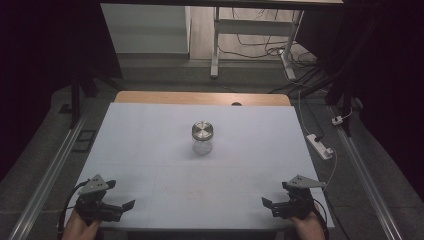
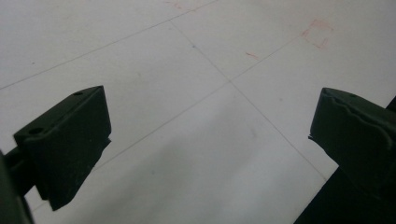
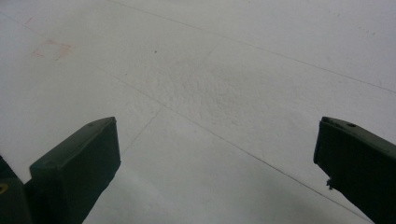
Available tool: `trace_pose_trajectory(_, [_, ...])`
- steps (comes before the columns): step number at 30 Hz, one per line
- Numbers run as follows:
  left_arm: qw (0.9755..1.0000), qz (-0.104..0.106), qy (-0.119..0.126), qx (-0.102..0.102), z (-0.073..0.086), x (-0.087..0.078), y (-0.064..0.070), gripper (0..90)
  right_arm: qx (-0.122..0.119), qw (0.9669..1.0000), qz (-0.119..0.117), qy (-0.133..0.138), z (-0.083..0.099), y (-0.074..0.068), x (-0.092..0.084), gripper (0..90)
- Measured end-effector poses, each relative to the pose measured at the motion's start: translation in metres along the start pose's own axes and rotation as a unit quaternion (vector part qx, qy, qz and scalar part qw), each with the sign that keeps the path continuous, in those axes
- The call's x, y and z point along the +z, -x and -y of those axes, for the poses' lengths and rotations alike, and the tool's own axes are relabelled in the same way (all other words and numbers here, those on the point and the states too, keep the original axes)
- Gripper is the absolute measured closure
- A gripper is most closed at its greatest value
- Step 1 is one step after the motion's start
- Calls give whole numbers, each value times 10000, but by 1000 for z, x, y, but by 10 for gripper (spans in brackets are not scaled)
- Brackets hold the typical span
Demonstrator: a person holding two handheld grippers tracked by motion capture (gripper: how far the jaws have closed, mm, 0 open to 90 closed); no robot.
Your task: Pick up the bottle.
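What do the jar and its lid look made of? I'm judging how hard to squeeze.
Jar: seemingly clear glass or hard plastic, since the white table shows through it. Lid: likely brushed metal, silvery with a dull sheen and ring marks.

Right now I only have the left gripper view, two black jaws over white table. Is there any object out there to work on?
Observer: Yes, a clear glass jar with a metal lid stands upright mid-table.
Operator: Is the right gripper near it?
Observer: No, the right gripper sits at the near right corner, jaws apart, holding nothing.
Operator: And where is my left gripper on the table?
Observer: The left gripper is at the near left corner of the white table, well short of the jar.
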State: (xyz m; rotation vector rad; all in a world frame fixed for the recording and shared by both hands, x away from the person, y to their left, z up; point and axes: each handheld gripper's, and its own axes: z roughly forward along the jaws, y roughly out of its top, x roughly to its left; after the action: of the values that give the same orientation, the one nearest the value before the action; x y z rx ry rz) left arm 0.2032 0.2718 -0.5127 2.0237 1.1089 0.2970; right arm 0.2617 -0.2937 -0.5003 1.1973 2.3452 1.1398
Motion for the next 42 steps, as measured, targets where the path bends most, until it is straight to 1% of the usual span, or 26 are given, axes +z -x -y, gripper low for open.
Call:
trace_pose_trajectory(1, [10000, 36, -14, 46, -2, 3, 0, 0, -1, 10000, 4, -2, 0, 0, 0, 6])
trace_pose_trajectory(3, [10000, 58, -6, 66, -4, 4, 0, 0, 2, 10000, 5, 3, 0, 0, 0, 6])
trace_pose_trajectory(6, [9998, 163, 14, 127, -8, 8, -1, 0, 5, 10000, 7, 7, 0, 0, 0, 6])
trace_pose_trajectory(9, [9997, 157, 6, 177, -10, 10, -2, 0, 13, 10000, 15, 27, 0, 0, 0, 6])
trace_pose_trajectory(13, [9997, 213, 83, 117, -13, 11, -6, 0, 32, 10000, 12, 26, 0, 1, 0, 6])
trace_pose_trajectory(17, [9994, 282, 167, 127, -16, 16, -8, 0, 40, 10000, 12, 30, 0, 1, 0, 6])
trace_pose_trajectory(20, [9992, 294, 176, 222, -20, 22, -8, 0, 55, 10000, 10, 27, 0, 1, 0, 6])
trace_pose_trajectory(22, [9985, 424, 196, 287, -23, 26, -8, 0, 55, 10000, 11, 27, 0, 1, 0, 6])
trace_pose_trajectory(23, [9982, 454, 207, 324, -24, 28, -8, 0, 54, 10000, 6, 31, 0, 1, 0, 6])
trace_pose_trajectory(25, [9981, 437, 214, 389, -27, 33, -9, 0, 50, 10000, 5, 27, 0, 1, 0, 6])
trace_pose_trajectory(26, [9979, 464, 227, 401, -29, 35, -9, 0, 44, 10000, 9, 26, 0, 1, 0, 6])
trace_pose_trajectory(30, [9975, 506, 289, 408, -36, 41, -10, 0, 32, 10000, 13, 8, 0, 1, 0, 6])
trace_pose_trajectory(34, [9968, 597, 387, 365, -44, 48, -12, 4, 25, 10000, 9, 6, 0, 1, 0, 6])
trace_pose_trajectory(36, [9965, 690, 370, 289, -49, 51, -13, 6, 17, 10000, 12, -1, 0, 1, 0, 6])
trace_pose_trajectory(38, [9962, 750, 354, 260, -52, 54, -13, 7, 13, 10000, 11, 1, 0, 0, 0, 6])
trace_pose_trajectory(39, [9961, 792, 305, 261, -55, 56, -12, 9, 9, 10000, 14, -9, 0, 0, 0, 6])
trace_pose_trajectory(42, [9960, 809, 229, 310, -60, 62, -11, 9, 7, 10000, 8, -9, 0, 0, 0, 7])
